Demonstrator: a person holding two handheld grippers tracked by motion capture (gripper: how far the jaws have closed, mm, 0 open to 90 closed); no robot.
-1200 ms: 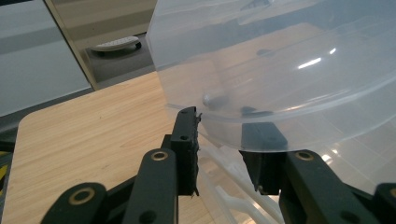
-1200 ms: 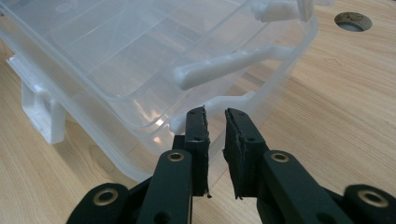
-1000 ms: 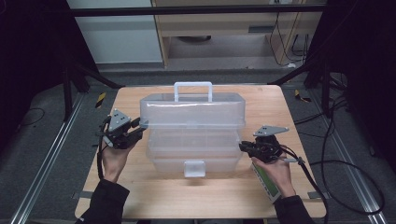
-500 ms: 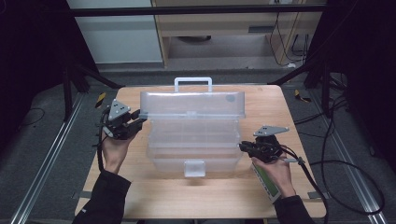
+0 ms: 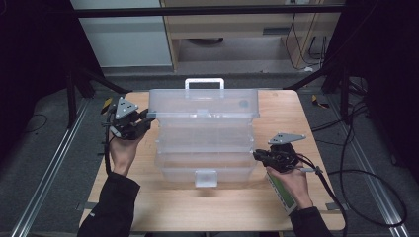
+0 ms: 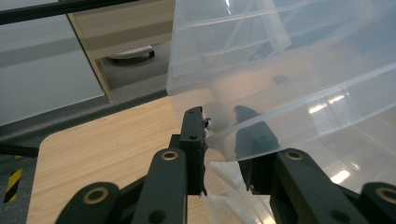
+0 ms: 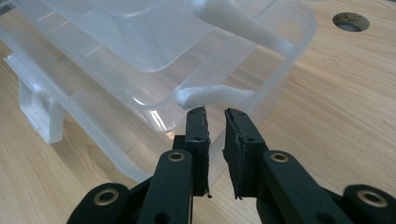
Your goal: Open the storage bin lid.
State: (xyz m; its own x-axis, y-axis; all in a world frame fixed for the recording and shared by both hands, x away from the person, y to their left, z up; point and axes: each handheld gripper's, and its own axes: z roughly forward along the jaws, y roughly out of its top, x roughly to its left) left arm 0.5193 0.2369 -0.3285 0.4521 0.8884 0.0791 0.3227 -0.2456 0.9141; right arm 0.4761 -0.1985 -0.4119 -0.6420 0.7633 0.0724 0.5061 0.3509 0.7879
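Clear plastic lid [image 5: 202,102], pinched by the closing left gripper [image 5: 146,117], may slip; right gripper [image 5: 257,155] nearly shut, empty.

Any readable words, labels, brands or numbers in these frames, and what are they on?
No text can be read.
Round sticker on the clear plastic box's lid: too small to read.
Green-and-white strip under the right hand: its marks are too blurred to read.
Yellow-and-black hazard tape on the floor: stripes, no words.

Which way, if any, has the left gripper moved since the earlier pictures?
Yes. The left gripper, its fingers closing on the box lid, has moved toward the table's far edge, lifting the lid.
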